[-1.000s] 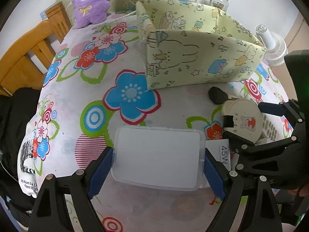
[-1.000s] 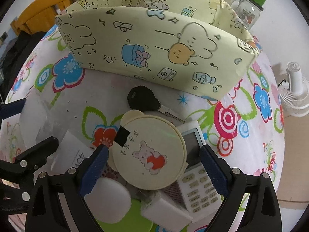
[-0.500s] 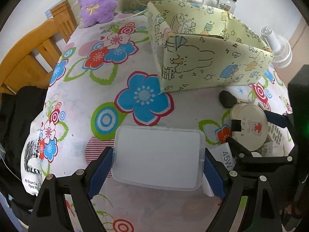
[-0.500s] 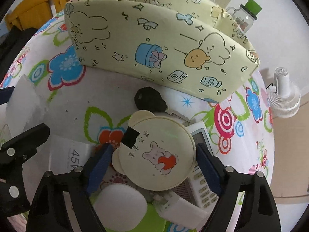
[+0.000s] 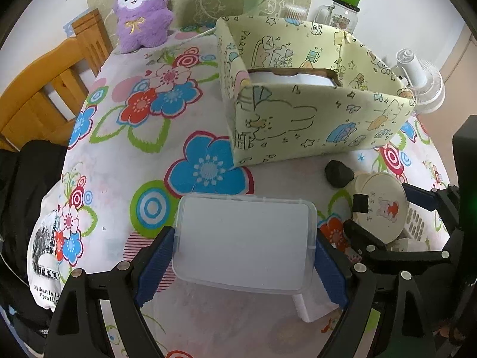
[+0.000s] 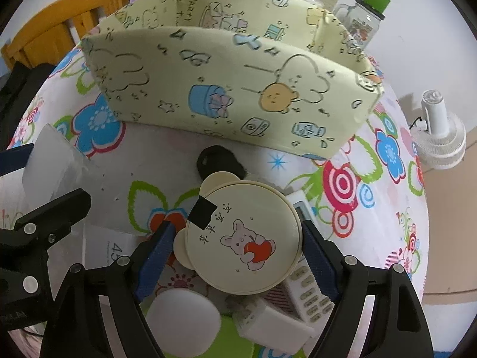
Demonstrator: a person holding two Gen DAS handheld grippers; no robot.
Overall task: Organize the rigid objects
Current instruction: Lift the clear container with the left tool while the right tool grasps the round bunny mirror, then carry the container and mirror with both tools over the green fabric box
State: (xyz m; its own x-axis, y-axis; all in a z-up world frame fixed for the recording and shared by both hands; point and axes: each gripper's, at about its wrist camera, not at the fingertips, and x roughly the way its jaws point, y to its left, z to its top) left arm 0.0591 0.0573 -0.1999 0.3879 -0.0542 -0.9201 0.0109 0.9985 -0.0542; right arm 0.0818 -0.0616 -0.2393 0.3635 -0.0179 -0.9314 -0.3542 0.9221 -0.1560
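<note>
A clear plastic box (image 5: 238, 223) with a flat lid sits between the blue pads of my left gripper (image 5: 244, 237), which is shut on its two short sides and holds it over the flowered tablecloth. My right gripper (image 6: 237, 229) points down over a round cream case (image 6: 247, 232) with bear ears and a rabbit print. Its jaws are closing and both pads touch the case's rim. The same case (image 5: 380, 208) and right gripper (image 5: 387, 214) show at the right of the left wrist view. A yellow cartoon-print storage box (image 5: 313, 131) stands open behind both.
A black key fob (image 6: 217, 161), a calculator (image 6: 307, 292), a white charger (image 6: 268, 319) and a white round puck (image 6: 182, 313) crowd around the case. A purple plush (image 5: 140, 9), a green-lidded jar (image 5: 345, 9), a small white fan (image 5: 420, 83) and a wooden chair (image 5: 44, 89) ring the table.
The right jaws have narrowed onto the round case. The left wrist view has drawn back from the table, with the clear box staying fixed between its pads.
</note>
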